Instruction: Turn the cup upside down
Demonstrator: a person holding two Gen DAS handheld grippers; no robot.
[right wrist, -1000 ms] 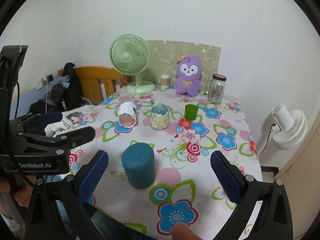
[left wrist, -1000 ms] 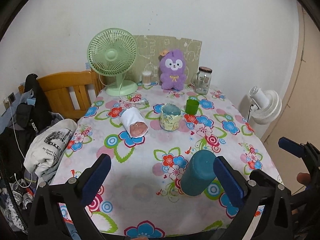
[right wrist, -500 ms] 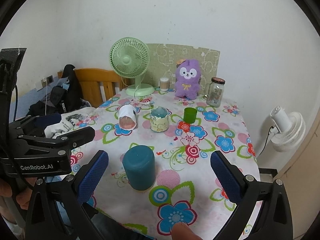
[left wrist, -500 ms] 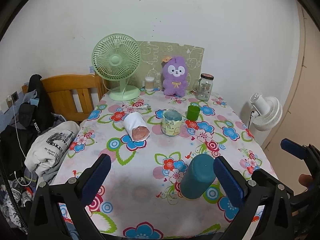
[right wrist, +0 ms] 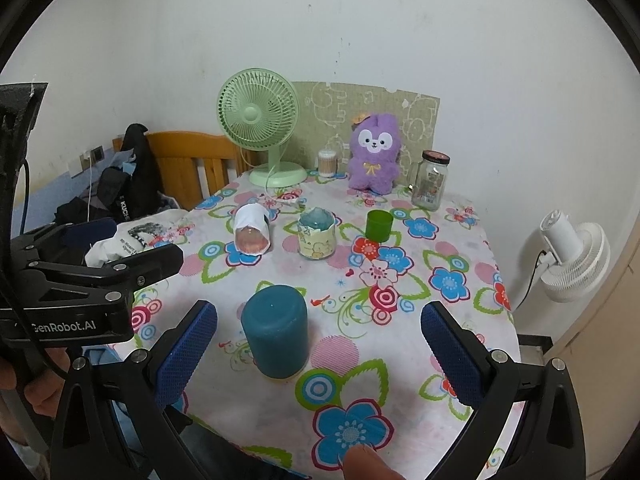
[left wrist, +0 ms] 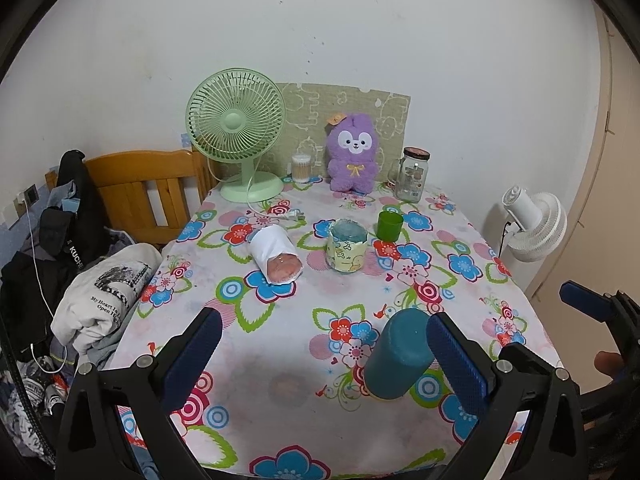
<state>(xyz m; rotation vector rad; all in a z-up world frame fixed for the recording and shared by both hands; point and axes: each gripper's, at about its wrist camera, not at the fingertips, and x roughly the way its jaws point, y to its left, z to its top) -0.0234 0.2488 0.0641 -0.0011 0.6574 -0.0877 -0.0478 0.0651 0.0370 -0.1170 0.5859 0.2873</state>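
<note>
A teal cup (right wrist: 276, 330) stands upside down on the flowered tablecloth (right wrist: 400, 360) near the front edge; it also shows in the left wrist view (left wrist: 396, 354), just left of the right finger. My left gripper (left wrist: 320, 356) is open and empty, held back from the table. My right gripper (right wrist: 320, 354) is open and empty, with the cup between and beyond its fingers, nearer the left one. The left gripper's body (right wrist: 80, 292) shows at the left of the right wrist view.
A white cup (left wrist: 276, 256) lies on its side. A yellow patterned cup (left wrist: 347, 250) and a small green cup (left wrist: 389, 225) stand mid-table. A green fan (left wrist: 240, 140), purple plush (left wrist: 352, 156) and glass jar (left wrist: 412, 180) line the back. Clothes (left wrist: 100, 292) and a wooden chair (left wrist: 148, 196) are left.
Both grippers have drawn back and up from the table, so everything looks smaller and farther. The teal cup has not moved. Both grippers stay open.
</note>
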